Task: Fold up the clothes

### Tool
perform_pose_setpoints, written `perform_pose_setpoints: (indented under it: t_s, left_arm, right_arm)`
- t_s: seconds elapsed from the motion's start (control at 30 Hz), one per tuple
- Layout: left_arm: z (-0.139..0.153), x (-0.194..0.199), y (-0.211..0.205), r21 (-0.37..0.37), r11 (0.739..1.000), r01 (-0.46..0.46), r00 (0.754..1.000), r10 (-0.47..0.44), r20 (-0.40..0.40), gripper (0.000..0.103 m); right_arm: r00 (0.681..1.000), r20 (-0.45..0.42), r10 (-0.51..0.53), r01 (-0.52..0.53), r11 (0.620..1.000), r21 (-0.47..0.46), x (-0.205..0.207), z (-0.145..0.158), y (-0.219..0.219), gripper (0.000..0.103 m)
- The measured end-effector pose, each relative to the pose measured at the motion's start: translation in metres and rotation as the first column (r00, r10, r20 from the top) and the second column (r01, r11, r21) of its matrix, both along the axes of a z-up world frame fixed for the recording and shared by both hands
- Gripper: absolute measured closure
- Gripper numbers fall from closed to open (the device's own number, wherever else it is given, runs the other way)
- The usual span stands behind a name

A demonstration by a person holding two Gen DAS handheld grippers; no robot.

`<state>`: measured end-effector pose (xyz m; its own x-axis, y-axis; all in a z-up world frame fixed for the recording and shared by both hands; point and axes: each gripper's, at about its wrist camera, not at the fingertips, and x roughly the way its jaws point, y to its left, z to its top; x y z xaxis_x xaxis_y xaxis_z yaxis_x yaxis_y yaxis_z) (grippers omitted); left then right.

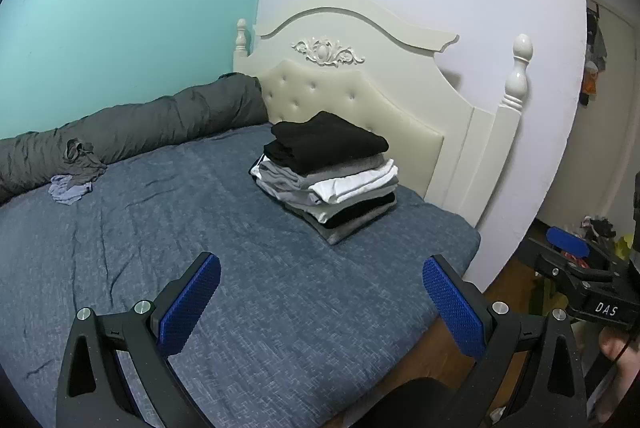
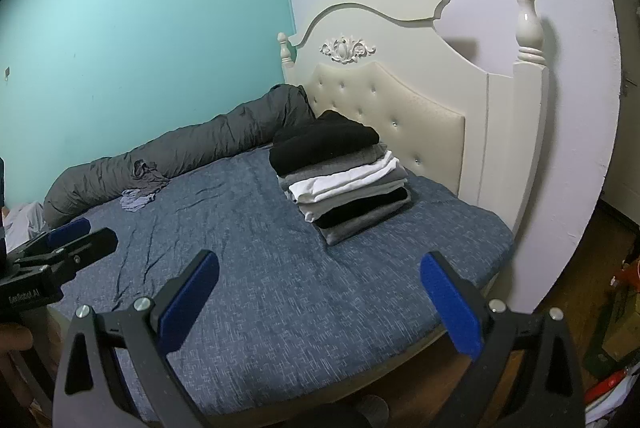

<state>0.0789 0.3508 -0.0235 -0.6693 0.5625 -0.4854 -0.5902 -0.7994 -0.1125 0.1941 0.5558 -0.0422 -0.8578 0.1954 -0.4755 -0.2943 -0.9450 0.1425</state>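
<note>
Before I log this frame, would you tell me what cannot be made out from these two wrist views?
- Crumpled clothes by the grey bolster: too small in both views to tell how many or what kind.
- Folded stack: its far side faces away, so the exact count is unclear.
- Right gripper in the left wrist view: cut off by the edge.
- Floor clutter: cropped and dim in the right wrist view.
</note>
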Motion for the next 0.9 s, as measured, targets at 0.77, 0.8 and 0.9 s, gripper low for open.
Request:
perform_pose_setpoints:
  t_s: [0.77,0.8,0.9]
  left_arm:
    - [0.0026,0.0079,-0.0004,-0.01,1.0,-0.019,1.0,0.019,0.0,0.0]
    - [0.0029,0.0081,-0.0007,-0.011,1.0,-0.022,1.0,0.022,-0.002,0.0]
    - [0.0028,0.008,-0.0015,-0.01,1.0,-0.025,1.0,0.025,0.0,0.0]
  right_arm:
    - [1.0,0.002,0.003,-0.003,1.0,-0.002,0.0027,-0.0007,-0.0011,0.002]
    - [1.0,0.002,0.003,-0.003,1.0,-0.001,0.0028,-0.0008,-0.0011,0.002]
    - [1.0,0.003,0.002,-0.002,1.0,-0.003,0.0029,-0.0007,-0.0011,0.002]
